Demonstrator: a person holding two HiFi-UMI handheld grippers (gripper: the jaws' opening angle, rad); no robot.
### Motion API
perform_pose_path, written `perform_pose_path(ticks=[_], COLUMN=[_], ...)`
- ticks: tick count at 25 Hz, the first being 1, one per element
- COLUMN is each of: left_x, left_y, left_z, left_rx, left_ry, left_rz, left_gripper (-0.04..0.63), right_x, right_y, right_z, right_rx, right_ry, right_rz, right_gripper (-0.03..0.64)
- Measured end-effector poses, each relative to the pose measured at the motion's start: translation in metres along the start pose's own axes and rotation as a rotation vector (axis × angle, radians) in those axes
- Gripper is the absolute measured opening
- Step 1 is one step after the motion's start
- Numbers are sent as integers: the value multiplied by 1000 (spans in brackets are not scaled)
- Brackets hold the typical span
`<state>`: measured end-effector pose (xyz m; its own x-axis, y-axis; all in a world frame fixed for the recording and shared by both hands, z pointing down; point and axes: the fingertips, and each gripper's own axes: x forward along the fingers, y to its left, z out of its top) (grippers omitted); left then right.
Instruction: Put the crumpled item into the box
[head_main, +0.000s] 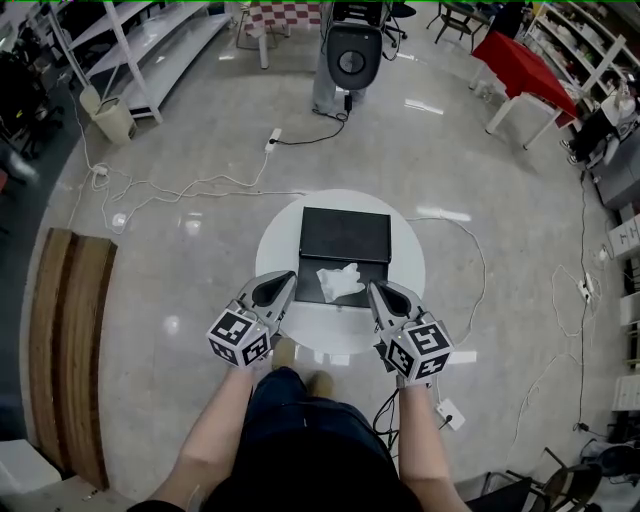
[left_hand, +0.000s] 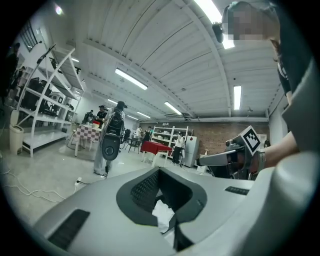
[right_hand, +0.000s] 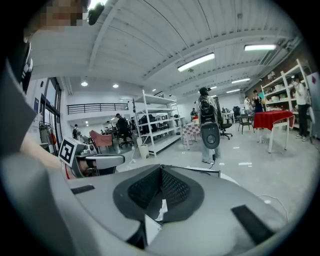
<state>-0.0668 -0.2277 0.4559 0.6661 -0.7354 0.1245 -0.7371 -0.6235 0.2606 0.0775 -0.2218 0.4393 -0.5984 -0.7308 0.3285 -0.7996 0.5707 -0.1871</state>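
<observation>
A white crumpled paper (head_main: 340, 280) lies on the front part of a black box (head_main: 345, 235) that stands on a small round white table (head_main: 410, 265). My left gripper (head_main: 288, 276) hovers just left of the paper, with its jaws together and nothing between them. My right gripper (head_main: 372, 288) is just right of the paper, also shut and empty. Looking along the left gripper (left_hand: 159, 171), a bit of the paper (left_hand: 162, 215) shows below the closed jaws. The right gripper (right_hand: 161, 167) also shows a sliver of the paper (right_hand: 161, 210) under its jaws.
A grey machine on a stand (head_main: 350, 55) rises behind the table. Cables and a power strip (head_main: 272, 138) lie on the floor. Wooden boards (head_main: 70, 340) lie at the left, a red table (head_main: 525, 65) at the back right, and white shelves (head_main: 150, 40) at the back left.
</observation>
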Motion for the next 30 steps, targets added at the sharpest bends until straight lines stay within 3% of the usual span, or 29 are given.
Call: perform_pose_path(ticks=[30], left_x=[-24], left_y=[10], left_z=[87], left_rx=[82], left_ry=[-110], left_rz=[51], left_gripper=[12], right_x=[-33], right_y=[10], right_z=[82], right_rx=[-52], right_ry=[-180], right_rz=[-36], right_gripper=[5])
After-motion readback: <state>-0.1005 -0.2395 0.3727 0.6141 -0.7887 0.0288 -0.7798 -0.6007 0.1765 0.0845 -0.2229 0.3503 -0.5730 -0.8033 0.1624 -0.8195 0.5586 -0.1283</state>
